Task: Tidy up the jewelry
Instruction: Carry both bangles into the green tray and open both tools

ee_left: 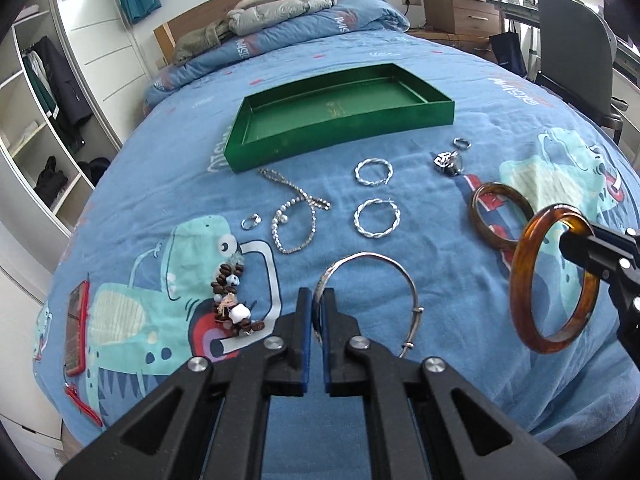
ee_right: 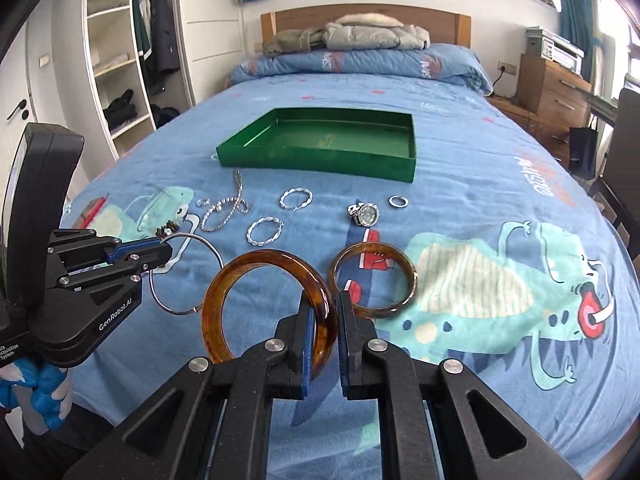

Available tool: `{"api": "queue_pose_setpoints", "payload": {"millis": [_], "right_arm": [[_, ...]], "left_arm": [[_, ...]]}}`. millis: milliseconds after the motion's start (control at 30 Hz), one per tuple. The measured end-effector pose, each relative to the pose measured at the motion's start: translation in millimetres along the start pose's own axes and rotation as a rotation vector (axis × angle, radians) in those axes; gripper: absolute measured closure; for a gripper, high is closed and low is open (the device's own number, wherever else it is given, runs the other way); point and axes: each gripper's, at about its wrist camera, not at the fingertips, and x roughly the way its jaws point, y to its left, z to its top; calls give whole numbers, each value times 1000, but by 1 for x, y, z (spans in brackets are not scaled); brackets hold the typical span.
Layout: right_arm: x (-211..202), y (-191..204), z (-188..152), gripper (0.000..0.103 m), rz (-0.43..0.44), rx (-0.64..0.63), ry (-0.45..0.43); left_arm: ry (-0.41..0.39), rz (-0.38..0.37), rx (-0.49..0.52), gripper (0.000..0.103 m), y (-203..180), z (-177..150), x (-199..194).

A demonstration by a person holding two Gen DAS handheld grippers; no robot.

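The left hand-held gripper (ee_left: 318, 300) is pinched shut on a thin silver bangle (ee_left: 372, 258), while the right hand-held gripper (ee_right: 325, 304) is clamped on an amber bangle (ee_right: 256, 268) lifted off the bed (ee_right: 480, 184). A second amber bangle (ee_right: 374, 278) lies on the bedspread at its 1 o'clock. Toward 12 o'clock lie two twisted silver hoops (ee_right: 266, 232), a watch (ee_right: 366, 214), and the green tray (ee_right: 316, 160).
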Motion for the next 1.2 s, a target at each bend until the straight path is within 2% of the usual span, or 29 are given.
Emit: {"api": "queue_pose_setpoints", "payload": {"millis": [300,467,600,900,1067,1200], "right_arm": [[-23,-11,3,93,-12,33,-50],[-26,-17,30,93,-29,27,-91],[-17,-23,69,93,-42,19,-129],[63,-48,159,93,-59,77,-139],[118,-61,180,93,-85,108,-88],[157,-71,187,93,-105,117,-43]], "left_arm": [[-78,24,-2,99,10,21,-32],[-103,25,-39,99,30,48,-29],[-126,25,-68,99,49,76,-18],[-146,29,-112,99,75,159,48],[-115,12,-128,99,71,188,93],[-79,-22,-164,99,70,198,127]]}}
